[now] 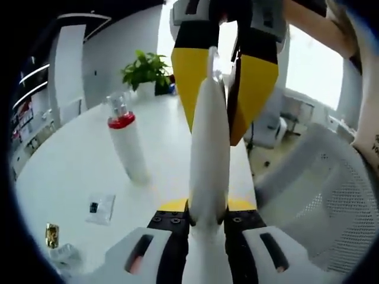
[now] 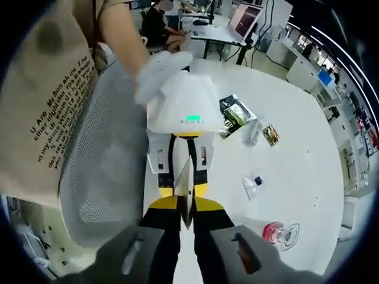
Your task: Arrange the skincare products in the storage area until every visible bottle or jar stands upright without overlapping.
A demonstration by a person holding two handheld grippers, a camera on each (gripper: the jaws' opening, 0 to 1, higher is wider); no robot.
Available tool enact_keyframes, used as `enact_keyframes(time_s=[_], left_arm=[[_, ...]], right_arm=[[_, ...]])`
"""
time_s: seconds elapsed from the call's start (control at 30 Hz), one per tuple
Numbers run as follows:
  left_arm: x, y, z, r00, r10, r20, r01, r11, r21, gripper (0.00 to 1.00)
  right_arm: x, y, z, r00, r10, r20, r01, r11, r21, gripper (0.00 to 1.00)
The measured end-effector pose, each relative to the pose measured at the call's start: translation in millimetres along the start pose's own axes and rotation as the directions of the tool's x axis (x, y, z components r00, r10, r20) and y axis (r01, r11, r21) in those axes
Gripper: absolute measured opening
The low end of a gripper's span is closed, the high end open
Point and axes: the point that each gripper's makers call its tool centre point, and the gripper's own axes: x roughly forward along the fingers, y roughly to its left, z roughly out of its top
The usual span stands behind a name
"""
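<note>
Left gripper view: a white tube point(image 1: 208, 154) is clamped between the jaws of the left gripper point(image 1: 207, 222), while the right gripper point(image 1: 228, 77) is closed on its upper end from above. By judgement, the two-point hold is meant to steady the tube for standing upright. On the white table point(image 1: 71, 160), a white bottle with red collar point(image 1: 127, 145) stands upright, clear cap on; contents cannot be told. A small clear sachet point(image 1: 99, 208) lies flat nearby.
</note>
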Motion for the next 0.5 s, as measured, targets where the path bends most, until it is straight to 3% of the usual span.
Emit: enact_keyframes(time_s=[0.1, 0.5], left_arm=[[1, -0.2, -1.3, 1.0, -0.005, -0.004, 0.005, 1.0, -0.024, 0.19], [-1, 13.6, -2.6, 1.0, 0.013, -0.021, -0.013, 1.0, 0.024, 0.19]], right_arm=[[0, 1, 0.2, 1.0, 0.005, 0.006, -0.005, 1.0, 0.001, 0.06], [2, -12, 1.3, 1.0, -0.013, 0.011, 0.013, 1.0, -0.022, 0.06]])
